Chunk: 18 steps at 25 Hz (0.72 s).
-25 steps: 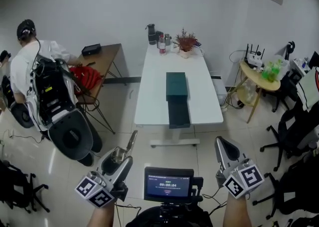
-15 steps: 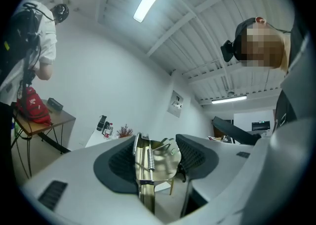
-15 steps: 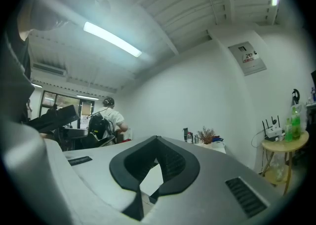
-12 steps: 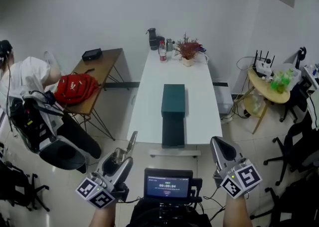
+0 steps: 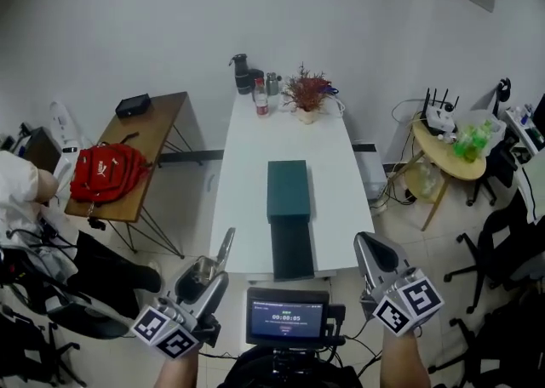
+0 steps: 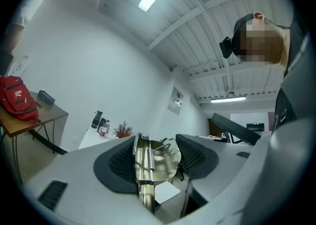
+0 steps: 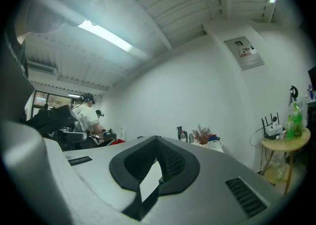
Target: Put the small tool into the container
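- Compared with a second ago, the white table (image 5: 243,208) and the dark green box (image 5: 287,191) on it stand nearer and lower in the head view; the seated person (image 5: 21,195) has slid to the left edge and is cut off there; the red backpack (image 5: 102,172) is now uncovered.
- The left gripper (image 5: 207,274) is clamped on the small metal tool (image 5: 224,246); its jaws stand wide, with the ribbed black pads pressing the tool from both sides; the tool is shiny steel with a coil spring, and one thin end sticks up past the jaws, well apart from the box; its exact kind is hard to make out.
- The right gripper (image 5: 370,246) has its jaw tips together and carries nothing.
- The box is rectangular and matte; a darker flat piece (image 5: 292,250) touches its near end and reaches the table edge; whether this is a lid or a drawer I cannot tell.
- At the far end of the table stand a dark flask (image 5: 241,71), a bottle (image 5: 261,99) and a dried plant (image 5: 306,88); a small screen (image 5: 289,316) sits between the two grippers.
- The backpack lies on a wooden side table (image 5: 157,118); at right a round table (image 5: 443,146) bears a router (image 5: 438,105) and green bottles (image 5: 473,133); black office chairs (image 5: 502,250) are partly cut off by the right edge.
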Available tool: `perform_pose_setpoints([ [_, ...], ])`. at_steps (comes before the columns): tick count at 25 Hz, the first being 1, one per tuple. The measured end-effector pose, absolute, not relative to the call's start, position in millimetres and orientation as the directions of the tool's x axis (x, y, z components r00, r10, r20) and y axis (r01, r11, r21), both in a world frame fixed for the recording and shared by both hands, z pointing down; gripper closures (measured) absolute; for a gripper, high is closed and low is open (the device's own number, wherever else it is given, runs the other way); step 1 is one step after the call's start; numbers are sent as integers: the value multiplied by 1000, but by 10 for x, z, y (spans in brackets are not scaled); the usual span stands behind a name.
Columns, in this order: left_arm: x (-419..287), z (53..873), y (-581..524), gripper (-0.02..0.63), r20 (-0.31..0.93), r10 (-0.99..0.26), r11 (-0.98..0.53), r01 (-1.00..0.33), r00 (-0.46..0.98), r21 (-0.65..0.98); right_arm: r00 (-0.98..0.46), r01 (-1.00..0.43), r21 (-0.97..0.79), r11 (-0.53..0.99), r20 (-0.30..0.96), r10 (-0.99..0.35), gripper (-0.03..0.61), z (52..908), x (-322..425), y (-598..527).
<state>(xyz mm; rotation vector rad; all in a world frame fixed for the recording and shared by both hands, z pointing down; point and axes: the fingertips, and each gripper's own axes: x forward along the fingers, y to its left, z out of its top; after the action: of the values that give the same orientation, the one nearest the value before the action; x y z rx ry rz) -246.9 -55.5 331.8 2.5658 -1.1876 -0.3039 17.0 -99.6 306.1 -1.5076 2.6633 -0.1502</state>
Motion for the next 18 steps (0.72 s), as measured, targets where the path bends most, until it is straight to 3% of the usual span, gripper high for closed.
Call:
perform_pose_setpoints([
  [11, -2412, 3480, -1655, 364, -79, -700, -676, -623, 709, 395, -454, -884, -127, 450, 4, -891, 577, 3155, -45, -1862],
  [18, -1993, 3850, -2205, 364, 29, -715, -620, -652, 699, 436, -486, -867, -144, 477, 27, -874, 577, 3208, 175, -2326],
])
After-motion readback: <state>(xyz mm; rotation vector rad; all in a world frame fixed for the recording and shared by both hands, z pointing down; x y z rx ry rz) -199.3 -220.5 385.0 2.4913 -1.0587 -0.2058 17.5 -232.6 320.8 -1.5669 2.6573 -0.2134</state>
